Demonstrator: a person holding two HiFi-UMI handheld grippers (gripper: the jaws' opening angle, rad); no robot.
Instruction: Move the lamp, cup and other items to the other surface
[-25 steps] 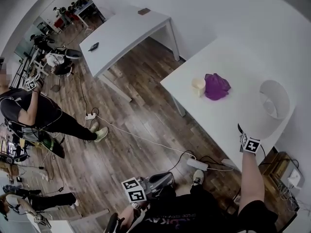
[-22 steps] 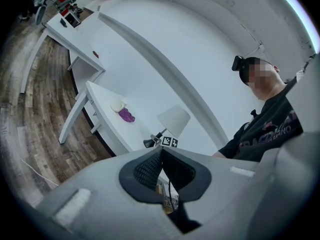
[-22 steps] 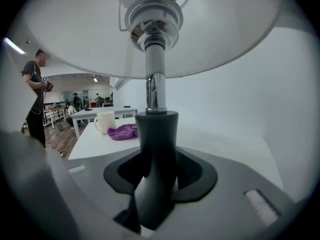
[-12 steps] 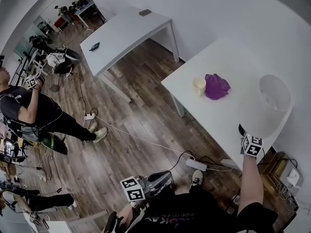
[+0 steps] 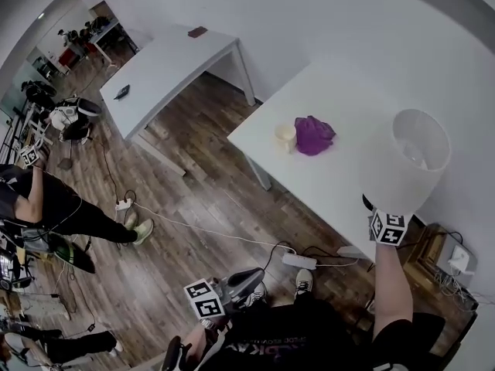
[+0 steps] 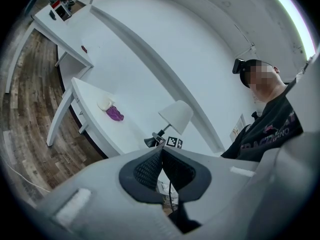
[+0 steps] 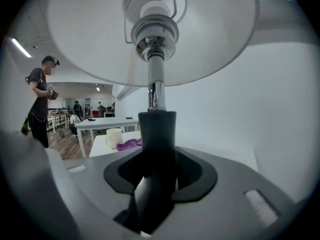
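My right gripper [image 5: 384,221] is shut on the black stem [image 7: 156,139] of the table lamp. It holds the lamp upright just above the near white table [image 5: 340,184], at its right end. The lamp's white shade [image 5: 410,157] hides the jaws in the head view and fills the top of the right gripper view [image 7: 150,29]. A cream cup [image 5: 286,136] and a crumpled purple cloth [image 5: 313,134] lie side by side further along that table. My left gripper [image 5: 232,288] hangs low by my body, shut [image 6: 161,156] and holding nothing.
A second white table [image 5: 166,64] stands beyond a strip of wooden floor, with small dark items [image 5: 121,92] on it. A power strip [image 5: 298,260] and cables lie on the floor by the near table. A person [image 5: 46,199] stands at the left.
The right gripper has risen with the lamp, so the shade now looks larger and nearer in the head view. The left gripper has hardly moved.
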